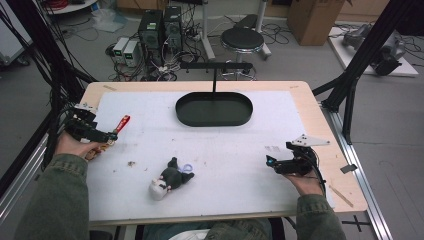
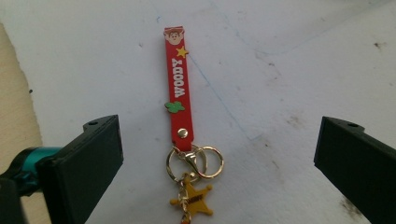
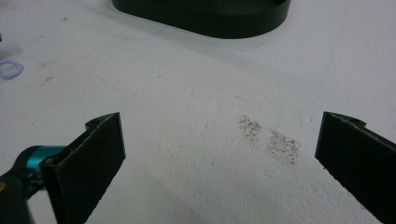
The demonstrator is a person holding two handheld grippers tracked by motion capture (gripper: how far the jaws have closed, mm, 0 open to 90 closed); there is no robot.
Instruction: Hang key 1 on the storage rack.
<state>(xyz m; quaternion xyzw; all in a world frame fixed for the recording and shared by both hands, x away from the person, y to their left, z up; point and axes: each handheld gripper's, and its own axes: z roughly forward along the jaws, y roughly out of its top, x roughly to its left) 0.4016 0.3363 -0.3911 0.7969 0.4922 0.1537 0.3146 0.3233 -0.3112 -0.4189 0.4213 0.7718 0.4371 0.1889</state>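
While our left tool (image 2: 217, 154) hung wide open over the red keychain (image 2: 178, 88) lying at mid-frame, we judged the grasp pending: descend, then close on its strap.

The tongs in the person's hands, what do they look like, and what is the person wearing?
Both the left tongs and right tongs are black, each with two flat, blocky black jaws and a teal part near the base. A grey three-cornered plate sits on top of each, and a black cable trails behind. The person wears olive-green sleeves.
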